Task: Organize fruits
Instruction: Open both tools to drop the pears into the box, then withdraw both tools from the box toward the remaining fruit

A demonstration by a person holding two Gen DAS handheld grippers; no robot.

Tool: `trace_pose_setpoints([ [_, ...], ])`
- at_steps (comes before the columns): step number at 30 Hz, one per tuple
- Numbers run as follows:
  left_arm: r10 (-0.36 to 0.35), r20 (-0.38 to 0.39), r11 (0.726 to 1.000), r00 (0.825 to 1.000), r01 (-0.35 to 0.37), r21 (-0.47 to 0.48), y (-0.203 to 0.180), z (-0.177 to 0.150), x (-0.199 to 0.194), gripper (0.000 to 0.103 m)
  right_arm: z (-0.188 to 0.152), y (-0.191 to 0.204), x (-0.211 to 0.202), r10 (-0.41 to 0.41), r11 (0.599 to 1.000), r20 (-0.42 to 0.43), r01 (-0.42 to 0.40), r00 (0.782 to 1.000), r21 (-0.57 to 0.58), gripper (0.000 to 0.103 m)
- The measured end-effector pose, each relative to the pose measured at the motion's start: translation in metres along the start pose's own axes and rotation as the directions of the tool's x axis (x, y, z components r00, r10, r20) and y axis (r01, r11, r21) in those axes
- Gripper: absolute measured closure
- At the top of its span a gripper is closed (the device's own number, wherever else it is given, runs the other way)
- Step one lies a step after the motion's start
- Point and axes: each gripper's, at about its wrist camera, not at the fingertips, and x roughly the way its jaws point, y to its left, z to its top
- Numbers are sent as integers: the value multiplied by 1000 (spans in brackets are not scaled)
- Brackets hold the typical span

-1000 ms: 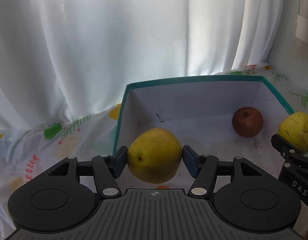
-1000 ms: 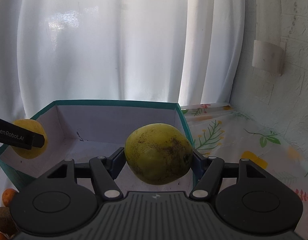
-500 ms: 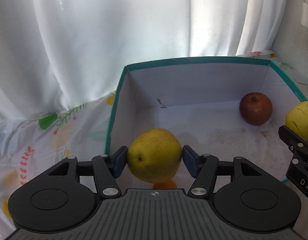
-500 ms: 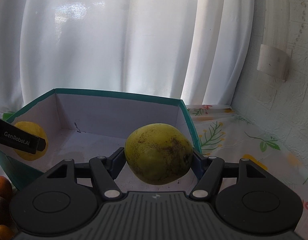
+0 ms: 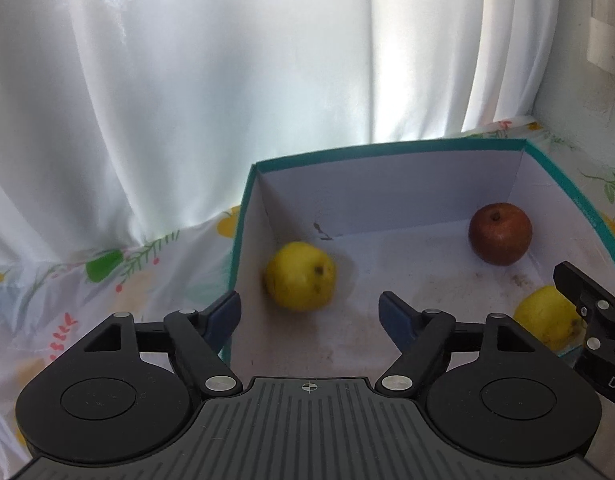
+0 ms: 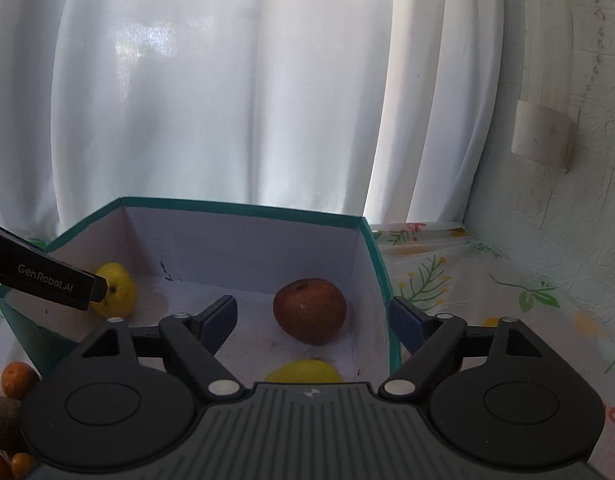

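A teal-rimmed white box (image 5: 387, 147) holds three fruits. In the left wrist view my left gripper (image 5: 309, 316) has its jaws opening, and the yellow fruit (image 5: 300, 276) lies blurred on the box floor just beyond them, free of the pads. A red fruit (image 5: 500, 233) sits at the back right. My right gripper (image 6: 311, 314) is also opening over the box (image 6: 243, 209); its yellow fruit (image 6: 303, 372) lies below the jaws, partly hidden by the gripper body. The red fruit (image 6: 309, 311) rests beyond it.
A white curtain hangs behind the box. The floral tablecloth (image 6: 467, 280) runs right to a rough wall. Small oranges (image 6: 17, 378) and a brown kiwi-like fruit (image 6: 3, 420) lie outside the box at lower left. One finger of the left gripper (image 6: 47, 280) reaches in over the box's left side.
Both grippers have let go of their yellow fruits, which dropped onto the box floor. The jaws of both now stand wide apart. The hands have barely shifted.
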Motion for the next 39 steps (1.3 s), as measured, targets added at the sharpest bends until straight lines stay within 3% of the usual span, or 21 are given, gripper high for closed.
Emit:
trace_pose_setpoints([
  [3, 8, 46, 1000, 999, -7, -16, 6, 0, -20, 13, 4, -7, -18, 12, 999, 36, -13, 999, 29, 0],
  [8, 18, 112, 999, 994, -13, -42, 25, -12, -55, 9, -2, -20, -42, 50, 992, 26, -52, 998, 112, 0],
  [15, 74, 84, 996, 994, -70, -49, 45, -55, -77, 9, -27, -22, -69, 121, 974, -52, -108, 991, 199, 0],
  [28, 24, 8, 1000, 1000, -24, 4, 55, -126, -90, 9, -41, 6, -121, 45, 996, -77, -38, 996, 82, 0],
  [39, -17, -29, 998, 999, 19, 62, 55, -156, -91, 13, -66, 45, -138, 164, 986, -138, -160, 977, 41, 0],
])
